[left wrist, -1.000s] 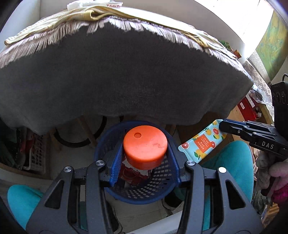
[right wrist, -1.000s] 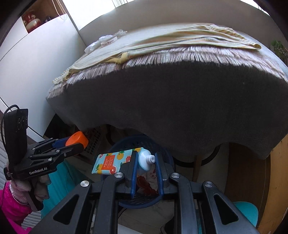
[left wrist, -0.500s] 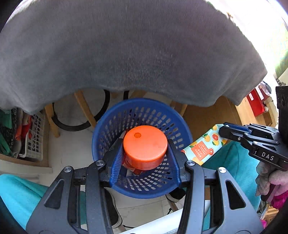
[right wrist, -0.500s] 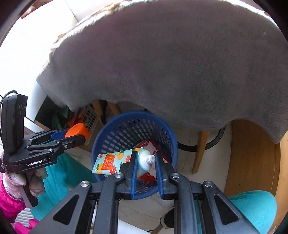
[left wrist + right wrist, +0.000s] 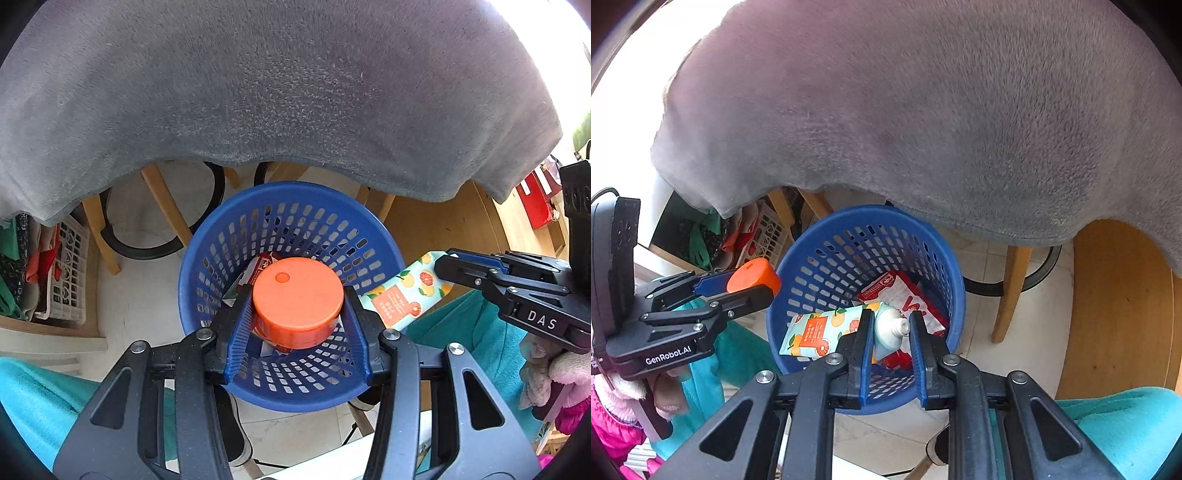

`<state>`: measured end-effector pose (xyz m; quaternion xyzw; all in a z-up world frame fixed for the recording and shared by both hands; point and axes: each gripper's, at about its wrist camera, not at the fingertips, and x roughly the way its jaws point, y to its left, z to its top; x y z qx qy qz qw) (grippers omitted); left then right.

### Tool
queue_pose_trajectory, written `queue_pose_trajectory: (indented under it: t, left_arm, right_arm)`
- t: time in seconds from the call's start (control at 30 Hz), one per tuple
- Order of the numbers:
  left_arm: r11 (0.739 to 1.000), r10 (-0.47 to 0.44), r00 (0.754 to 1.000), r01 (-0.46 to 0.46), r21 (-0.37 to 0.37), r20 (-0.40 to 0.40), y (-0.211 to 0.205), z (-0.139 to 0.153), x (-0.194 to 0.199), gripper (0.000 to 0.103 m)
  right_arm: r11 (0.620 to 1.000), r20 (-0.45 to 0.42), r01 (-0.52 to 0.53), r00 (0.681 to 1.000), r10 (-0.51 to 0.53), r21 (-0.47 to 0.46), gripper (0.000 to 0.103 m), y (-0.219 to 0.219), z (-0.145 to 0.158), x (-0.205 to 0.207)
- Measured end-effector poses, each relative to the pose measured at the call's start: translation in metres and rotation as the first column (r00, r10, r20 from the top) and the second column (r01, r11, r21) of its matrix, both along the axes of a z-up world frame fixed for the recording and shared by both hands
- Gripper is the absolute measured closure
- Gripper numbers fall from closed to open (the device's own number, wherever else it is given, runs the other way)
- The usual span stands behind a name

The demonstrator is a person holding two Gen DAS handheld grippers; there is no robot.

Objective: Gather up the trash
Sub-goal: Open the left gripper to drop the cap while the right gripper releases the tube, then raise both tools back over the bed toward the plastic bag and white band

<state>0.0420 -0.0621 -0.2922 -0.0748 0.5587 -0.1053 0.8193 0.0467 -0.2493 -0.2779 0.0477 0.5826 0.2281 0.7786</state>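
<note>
A blue perforated basket (image 5: 295, 218) (image 5: 827, 266) stands on the floor under the table edge. My left gripper (image 5: 297, 308) is shut on a round orange lid (image 5: 297, 301) and hangs above the basket's mouth. In the right wrist view the same orange lid (image 5: 753, 275) sits at the basket's left rim. My right gripper (image 5: 890, 332) is shut on a tube with a citrus print and white cap (image 5: 820, 330), held over the basket. From the left wrist view the tube (image 5: 406, 295) shows at the basket's right rim. Red-and-white wrappers (image 5: 905, 295) lie inside the basket.
A grey cloth (image 5: 277, 92) drapes over the table and hangs just behind the basket. Wooden legs (image 5: 1008, 291) and a black ring base stand on the tiled floor. A white crate of fabrics (image 5: 66, 273) sits at left. Teal-clad legs (image 5: 1126, 424) flank the basket.
Both grippers have sunk and tipped downward with their loads. The tabletop has slid out of view, and the basket now shows fully beneath the lid and the tube.
</note>
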Motion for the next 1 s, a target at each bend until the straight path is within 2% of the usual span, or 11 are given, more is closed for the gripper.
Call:
queue_pose_trajectory:
  t: [0.13, 0.23, 0.3, 0.4, 0.67, 1.0]
  left_arm:
    - [1.0, 0.001, 1.0, -0.001, 0.008, -0.015, -0.001, -0.005, 0.002, 0.052]
    - [1.0, 0.003, 1.0, -0.003, 0.013, -0.01, 0.0, -0.006, 0.003, 0.042]
    - [1.0, 0.008, 1.0, -0.007, 0.016, -0.009, 0.0, -0.007, 0.003, 0.04]
    - [1.0, 0.015, 1.0, -0.014, 0.016, -0.015, 0.001, -0.008, 0.004, 0.039]
    - [1.0, 0.019, 1.0, -0.019, 0.021, -0.015, 0.002, -0.01, 0.005, 0.039]
    - [0.999, 0.027, 1.0, -0.027, 0.034, 0.01, 0.009, 0.001, 0.008, 0.039]
  right_arm:
    - [1.0, -0.006, 0.0, 1.0, 0.0, 0.015, 0.078, 0.001, -0.005, 0.002]
    - [1.0, -0.015, -0.004, 1.0, 0.004, 0.009, 0.061, 0.004, -0.01, 0.004]
    - [1.0, -0.016, -0.004, 1.0, 0.004, 0.008, 0.043, 0.006, -0.012, 0.004]
    - [1.0, -0.019, -0.003, 1.0, 0.003, 0.01, 0.033, 0.006, -0.014, 0.003]
    - [1.0, -0.015, 0.002, 1.0, -0.002, 0.006, 0.021, 0.007, -0.012, 0.004]
    - [1.0, -0.012, 0.017, 1.0, -0.017, 0.024, 0.019, 0.002, -0.001, 0.012]
